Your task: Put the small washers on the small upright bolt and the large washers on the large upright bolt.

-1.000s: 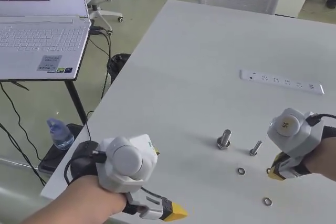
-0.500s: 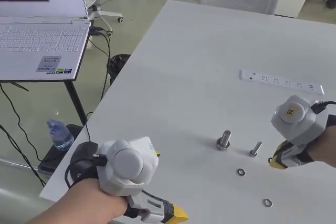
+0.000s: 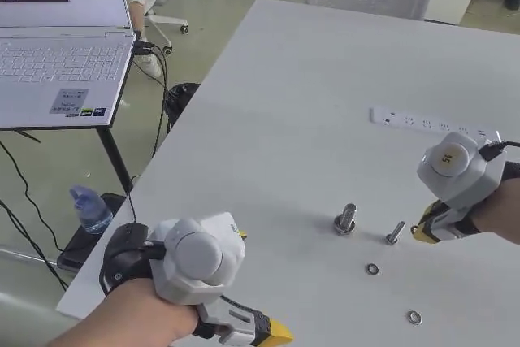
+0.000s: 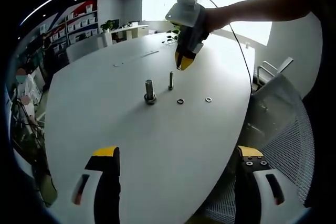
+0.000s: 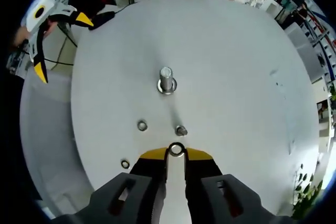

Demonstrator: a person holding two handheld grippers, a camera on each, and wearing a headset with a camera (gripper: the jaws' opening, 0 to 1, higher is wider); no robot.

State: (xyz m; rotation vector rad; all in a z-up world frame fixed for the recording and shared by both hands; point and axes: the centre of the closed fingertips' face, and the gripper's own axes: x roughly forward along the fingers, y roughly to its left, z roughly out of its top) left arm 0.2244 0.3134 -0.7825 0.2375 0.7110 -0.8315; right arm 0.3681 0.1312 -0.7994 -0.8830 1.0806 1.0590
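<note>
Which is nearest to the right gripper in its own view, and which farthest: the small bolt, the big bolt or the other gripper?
1. Small bolt, just ahead of the jaws holding a washer.
2. Big bolt, farther ahead, mid table.
3. Left gripper, far off at the table's edge, upper left.

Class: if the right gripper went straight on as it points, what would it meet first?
Probably the small upright bolt, just ahead of the right gripper and its washer; the large bolt stands beyond.

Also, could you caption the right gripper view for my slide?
Right gripper holds a washer near the small bolt.
</note>
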